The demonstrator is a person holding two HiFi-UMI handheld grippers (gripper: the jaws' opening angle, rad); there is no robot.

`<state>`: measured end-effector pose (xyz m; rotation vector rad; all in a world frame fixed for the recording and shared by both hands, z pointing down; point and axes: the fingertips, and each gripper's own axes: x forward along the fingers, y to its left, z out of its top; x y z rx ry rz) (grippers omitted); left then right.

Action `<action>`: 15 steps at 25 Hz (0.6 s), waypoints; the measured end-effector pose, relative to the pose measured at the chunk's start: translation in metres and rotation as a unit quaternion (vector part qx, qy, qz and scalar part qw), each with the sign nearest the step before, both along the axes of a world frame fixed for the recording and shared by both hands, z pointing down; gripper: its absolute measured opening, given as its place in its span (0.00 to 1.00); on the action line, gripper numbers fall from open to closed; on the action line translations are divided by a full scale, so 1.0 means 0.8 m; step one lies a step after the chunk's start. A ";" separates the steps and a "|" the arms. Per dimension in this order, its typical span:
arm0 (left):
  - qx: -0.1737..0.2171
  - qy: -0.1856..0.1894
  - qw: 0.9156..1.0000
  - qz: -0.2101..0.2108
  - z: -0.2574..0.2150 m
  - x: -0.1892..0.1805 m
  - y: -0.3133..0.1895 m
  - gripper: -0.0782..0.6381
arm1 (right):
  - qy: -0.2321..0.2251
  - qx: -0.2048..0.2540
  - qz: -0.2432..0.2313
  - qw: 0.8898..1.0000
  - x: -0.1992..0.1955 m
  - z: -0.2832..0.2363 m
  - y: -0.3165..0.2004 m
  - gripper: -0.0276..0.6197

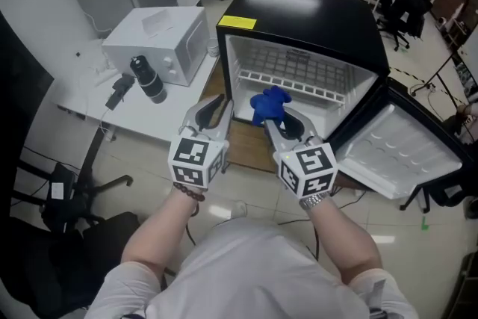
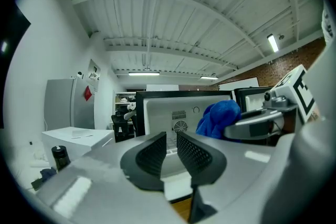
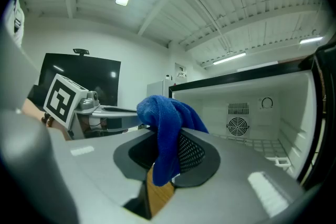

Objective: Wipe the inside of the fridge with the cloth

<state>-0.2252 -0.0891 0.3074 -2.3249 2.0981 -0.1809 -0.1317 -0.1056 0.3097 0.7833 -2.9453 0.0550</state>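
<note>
Cloth (image 1: 269, 104), blue and bunched, hangs pinched between the jaws of the right tool (image 1: 278, 123), just in front of the open fridge (image 1: 299, 33) and not yet touching any wall of it. The left tool (image 1: 215, 112) is level beside it, with its jaws drawn close and only a slim gap between them, and nothing in that gap. The fridge door (image 1: 396, 149) is swung wide to the right, and the white inside looks bare apart from a wire shelf (image 1: 299, 75). To the left, a microwave (image 1: 160, 41) and a dark bottle (image 1: 148, 78) stand on a white counter (image 1: 142, 116), well clear of the work.

From where I stand, this looks like the approach, with the wiping itself yet to begin. The next move would be to carry the cloth in through the opening and press it flat against a wall or the floor of the cavity. The grip needs to stay firm so the loose folds neither slip out nor snag on the shelf.
</note>
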 end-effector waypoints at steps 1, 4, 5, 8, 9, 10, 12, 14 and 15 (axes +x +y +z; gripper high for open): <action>-0.001 0.000 1.000 0.002 0.002 -0.012 -0.010 0.19 | 0.001 -0.001 0.001 1.000 -0.015 0.003 -0.010 0.16; -0.004 -0.004 1.000 0.011 0.005 -0.044 -0.040 0.20 | 0.004 -0.002 0.006 1.000 -0.055 0.012 -0.038 0.16; -0.005 -0.007 1.000 0.015 0.007 -0.052 -0.050 0.20 | 0.005 -0.001 0.007 1.000 -0.066 0.013 -0.047 0.16; -0.006 -0.010 1.000 0.023 0.007 -0.070 -0.075 0.22 | 0.008 0.001 0.012 1.000 -0.093 0.018 -0.071 0.16; -0.005 -0.009 1.000 0.025 0.005 -0.074 -0.082 0.23 | 0.009 0.002 0.013 1.000 -0.101 0.020 -0.078 0.16; -0.006 -0.007 1.000 0.026 0.004 -0.079 -0.088 0.24 | 0.011 0.002 0.014 1.000 -0.108 0.022 -0.085 0.16; -0.011 -0.008 0.999 0.031 0.008 -0.088 -0.098 0.25 | 0.015 0.003 0.016 1.000 -0.122 0.025 -0.098 0.16; -0.018 -0.010 0.999 0.040 0.019 -0.094 -0.107 0.25 | 0.016 0.003 0.017 1.000 -0.133 0.028 -0.110 0.16; -0.021 -0.012 0.999 0.044 0.022 -0.097 -0.111 0.25 | 0.016 0.003 0.018 1.000 -0.139 0.029 -0.117 0.16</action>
